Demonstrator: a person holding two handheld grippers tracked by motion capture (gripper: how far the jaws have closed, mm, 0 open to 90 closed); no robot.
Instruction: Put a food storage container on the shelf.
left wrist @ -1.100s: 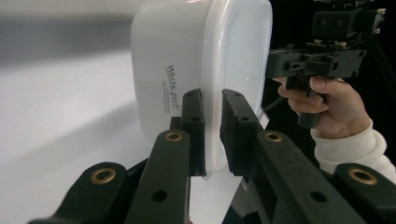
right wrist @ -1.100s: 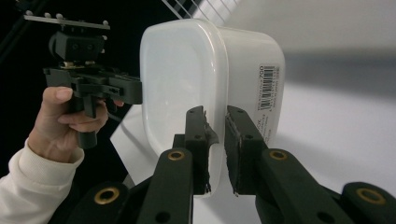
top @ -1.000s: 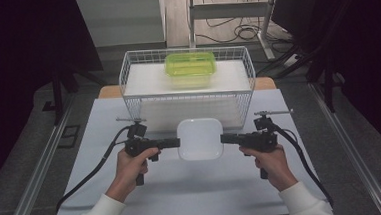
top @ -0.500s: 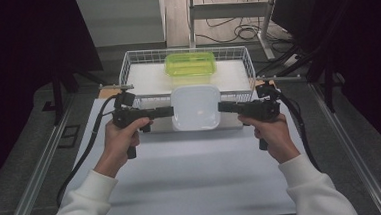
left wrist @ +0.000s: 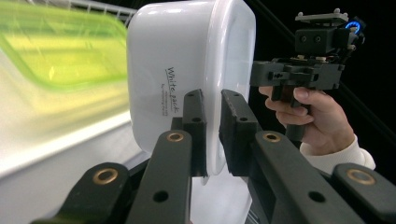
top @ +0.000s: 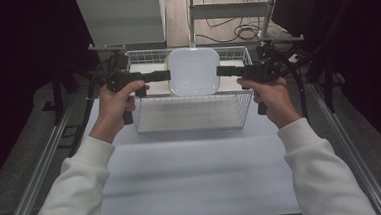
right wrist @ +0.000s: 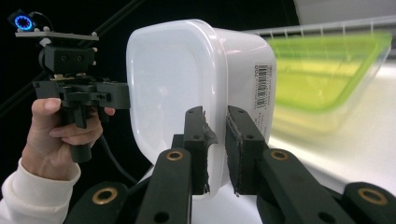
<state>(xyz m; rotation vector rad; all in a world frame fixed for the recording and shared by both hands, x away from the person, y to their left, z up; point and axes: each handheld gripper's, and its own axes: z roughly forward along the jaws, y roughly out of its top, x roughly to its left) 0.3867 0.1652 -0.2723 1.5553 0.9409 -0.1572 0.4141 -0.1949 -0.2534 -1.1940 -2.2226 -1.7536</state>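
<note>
Both the left tongs (top: 167, 75) and the right tongs (top: 219, 71) are clamped on opposite rims of the white plastic container (top: 194, 71), which hangs between them above the wire basket (top: 194, 118). Lifting looks done; lowering it beside the green container (left wrist: 56, 51) and releasing remain.

A white plastic container (top: 194, 71) with rounded corners, printed "White pack" on one wall and barcoded on another, hangs level above the wire basket (top: 194, 115), gripped at its 9 and 3 o'clock rims.
</note>
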